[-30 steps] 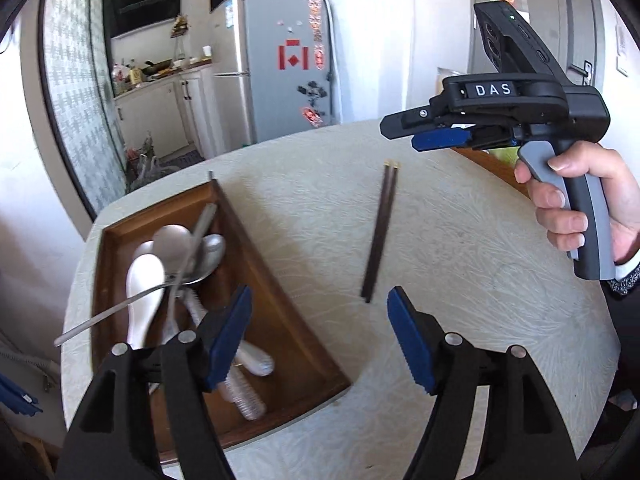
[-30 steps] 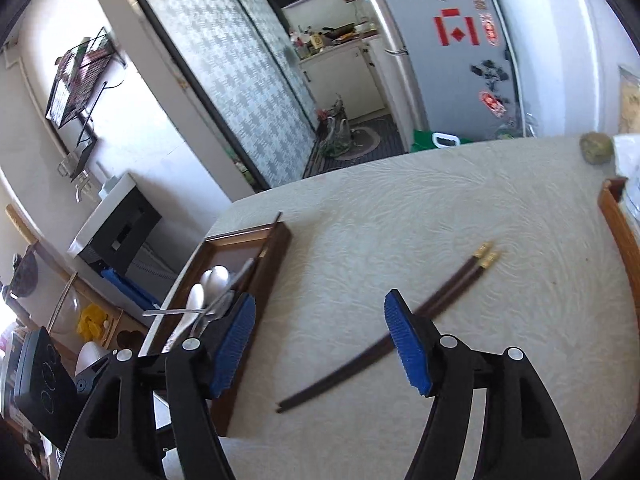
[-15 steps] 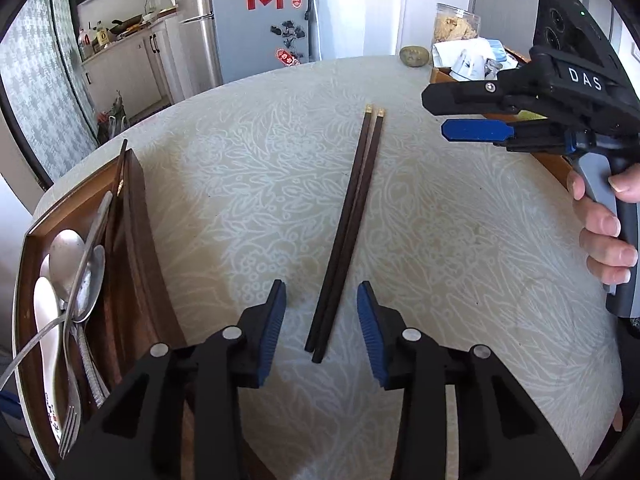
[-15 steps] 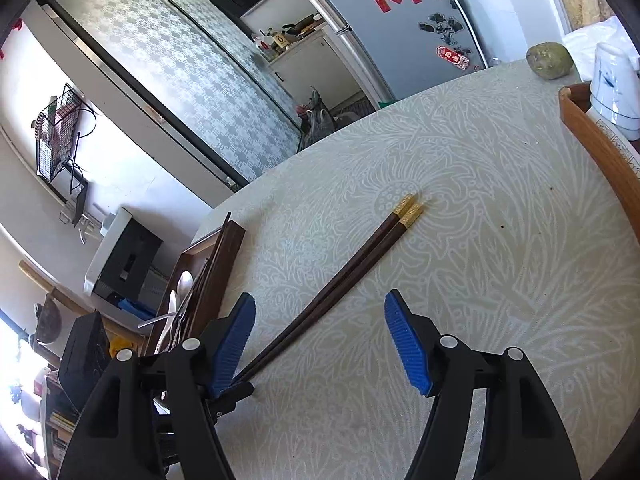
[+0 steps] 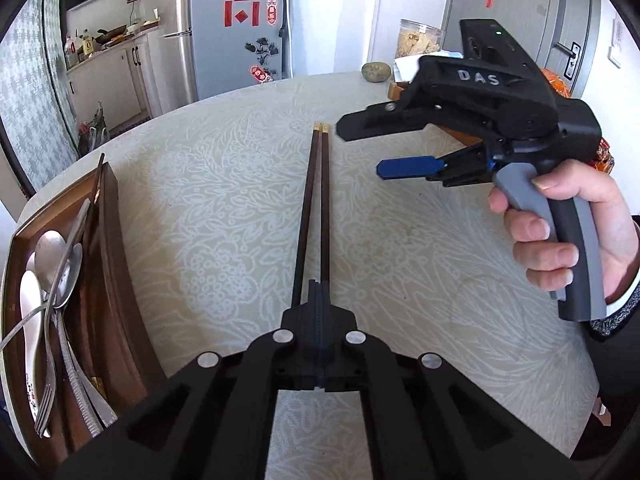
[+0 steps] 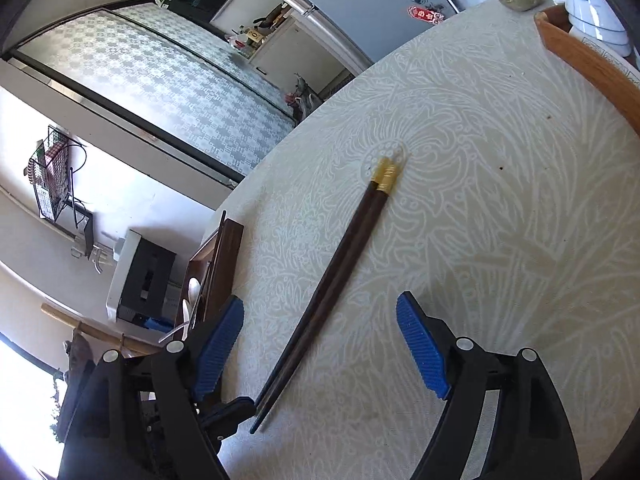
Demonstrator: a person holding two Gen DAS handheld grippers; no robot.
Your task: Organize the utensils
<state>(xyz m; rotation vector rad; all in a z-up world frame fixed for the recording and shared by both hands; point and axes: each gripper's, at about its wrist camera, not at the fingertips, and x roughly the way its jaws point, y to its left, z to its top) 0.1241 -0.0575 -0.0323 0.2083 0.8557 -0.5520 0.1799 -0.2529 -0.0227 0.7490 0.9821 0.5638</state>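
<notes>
- The pair of dark chopsticks lies on the worktop, gold-capped ends pointing away from me; it is the only loose utensil I can see outside the tray.
- My left hand-held gripper has just been closing and now has its jaws pressed together over the thin tips of the chopsticks. The left wrist view shows the sticks running straight in under the closed pads, so I judge them pinched, though the contact itself is hidden.
- My right hand-held gripper is spread wide, having just opened further, and hovers over the middle of the sticks with nothing between the pads touching them.
- The wooden tray at the worktop's left edge already holds metal spoons, a white ceramic spoon and a fork; that part looks done.
- A thin dark stick rests along the tray's far rim; I cannot tell what it is.
- Left to do, as I read it: lift the chopsticks, carry them to the tray and set them in beside the other cutlery.
</notes>
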